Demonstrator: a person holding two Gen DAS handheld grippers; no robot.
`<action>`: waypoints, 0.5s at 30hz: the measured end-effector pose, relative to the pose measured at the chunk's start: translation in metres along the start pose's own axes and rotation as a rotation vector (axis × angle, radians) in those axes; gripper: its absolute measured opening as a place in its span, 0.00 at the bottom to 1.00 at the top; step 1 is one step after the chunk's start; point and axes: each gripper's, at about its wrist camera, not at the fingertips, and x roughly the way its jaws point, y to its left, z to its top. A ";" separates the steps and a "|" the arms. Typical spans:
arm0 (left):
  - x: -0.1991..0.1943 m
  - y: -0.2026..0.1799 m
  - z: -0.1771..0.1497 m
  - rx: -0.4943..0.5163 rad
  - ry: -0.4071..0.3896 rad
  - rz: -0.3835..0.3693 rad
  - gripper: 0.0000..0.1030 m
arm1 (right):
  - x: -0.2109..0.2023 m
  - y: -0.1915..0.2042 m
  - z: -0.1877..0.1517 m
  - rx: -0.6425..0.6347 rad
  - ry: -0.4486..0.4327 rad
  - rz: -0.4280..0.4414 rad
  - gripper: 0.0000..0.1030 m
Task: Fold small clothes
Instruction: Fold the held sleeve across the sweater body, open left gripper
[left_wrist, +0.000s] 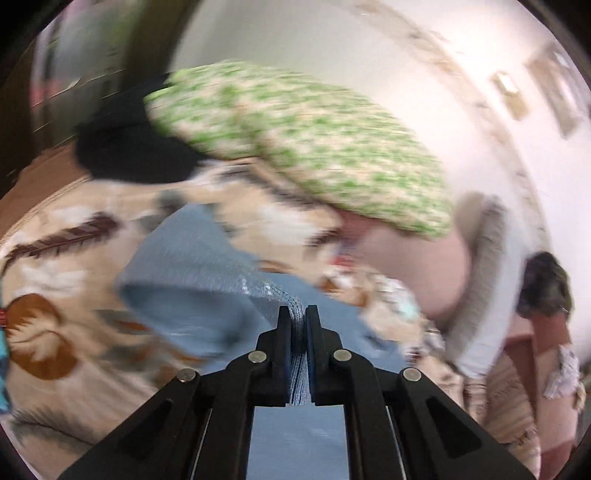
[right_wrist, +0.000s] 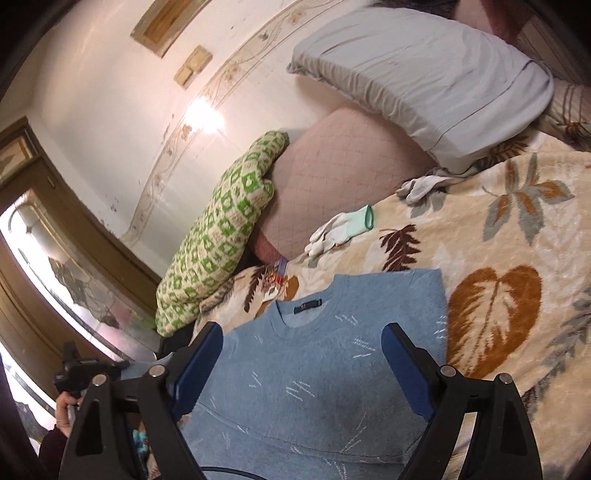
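Left wrist view: left gripper (left_wrist: 298, 325) pinches blue sweater (right_wrist: 314, 369) edge; right gripper (right_wrist: 303, 350) gapes wide above it, folding barely started.

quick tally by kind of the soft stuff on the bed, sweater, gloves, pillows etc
Sweaters: 1, the light blue sweater, pinched by the left claw; the right claw is open above it.
Gloves: 2, white glove and second white glove.
Pillows or cushions: 3, green patterned, pink, pale grey.
Total: 6
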 end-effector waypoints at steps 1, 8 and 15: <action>0.000 -0.021 -0.003 0.021 -0.003 -0.022 0.06 | -0.002 -0.002 0.002 0.008 -0.007 0.001 0.87; 0.050 -0.180 -0.071 0.211 0.133 -0.159 0.06 | -0.042 -0.029 0.030 0.086 -0.112 -0.001 0.87; 0.130 -0.255 -0.163 0.305 0.458 -0.175 0.11 | -0.072 -0.063 0.050 0.153 -0.157 -0.022 0.87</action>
